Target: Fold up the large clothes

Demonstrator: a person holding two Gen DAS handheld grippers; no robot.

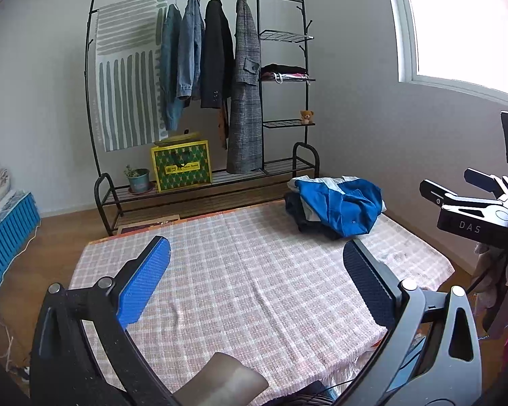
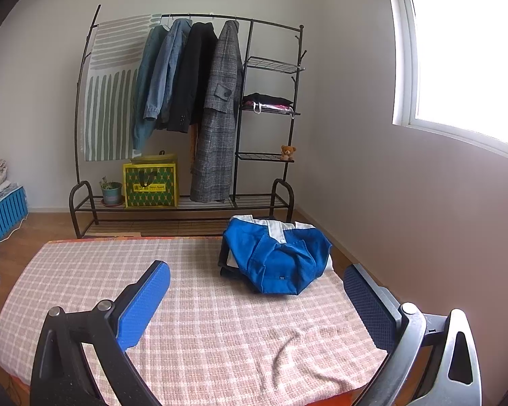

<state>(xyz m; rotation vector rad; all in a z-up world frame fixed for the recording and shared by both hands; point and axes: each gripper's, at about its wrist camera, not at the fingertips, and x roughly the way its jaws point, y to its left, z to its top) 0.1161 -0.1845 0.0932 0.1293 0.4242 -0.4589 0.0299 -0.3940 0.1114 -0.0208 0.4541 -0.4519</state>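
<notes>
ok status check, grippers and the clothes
Left gripper open, empty. Right gripper open, empty. Blue jacket heaped on dark clothes at far right of checked cloth, untouched. Nothing in the way.

Home bedroom/dressing room. Evidence: black clothes rack (image 2: 186, 118) with hung coats centre frame, teddy bear (image 2: 288, 152) on its shelf, potted plant (image 2: 111, 192) lower left, window (image 2: 464, 57) upper right, wood floor (image 1: 57, 233).

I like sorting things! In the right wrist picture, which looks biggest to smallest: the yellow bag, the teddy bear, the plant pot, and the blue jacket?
1. blue jacket, though it is nearest the camera
2. yellow bag
3. plant pot
4. teddy bear
</notes>
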